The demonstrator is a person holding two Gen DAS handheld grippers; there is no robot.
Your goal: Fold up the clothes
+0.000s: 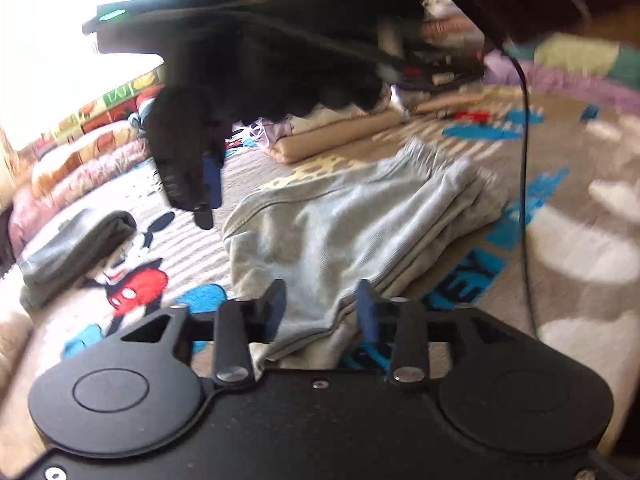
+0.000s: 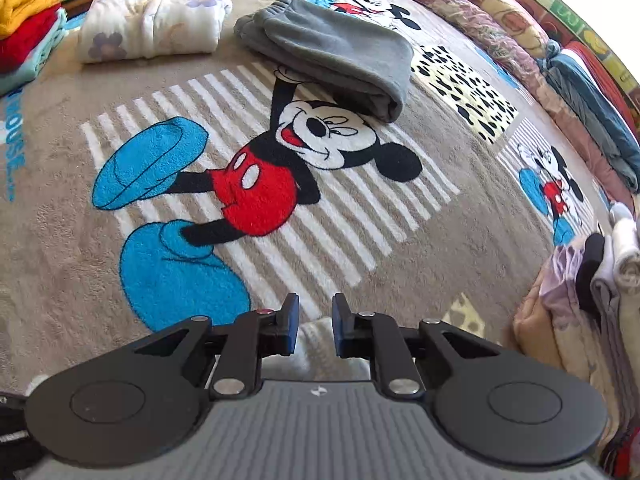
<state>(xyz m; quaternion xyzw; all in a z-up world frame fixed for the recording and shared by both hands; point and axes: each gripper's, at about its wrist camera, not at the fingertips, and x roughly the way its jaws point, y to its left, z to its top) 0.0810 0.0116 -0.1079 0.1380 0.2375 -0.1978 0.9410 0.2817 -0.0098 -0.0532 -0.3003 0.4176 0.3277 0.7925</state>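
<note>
A light grey garment (image 1: 340, 224), folded into layers, lies on the Mickey Mouse rug (image 1: 560, 240). My left gripper (image 1: 322, 308) is open just above its near edge, fingers either side of the cloth, not closed on it. My right gripper (image 1: 204, 196) hangs above the rug to the left of the garment, pointing down. In the right wrist view my right gripper (image 2: 314, 320) is open and empty above the rug (image 2: 72, 152). A folded darker grey garment (image 2: 332, 52) lies further off; it also shows in the left wrist view (image 1: 68, 248).
A folded floral cloth (image 2: 156, 16) and a yellow, red and teal stack (image 2: 28, 12) lie at the far left. Rolled blankets (image 2: 560, 64) line the right edge. A pile of folded clothes (image 2: 592, 292) sits at the right. A black cable (image 1: 526, 160) hangs by the light garment.
</note>
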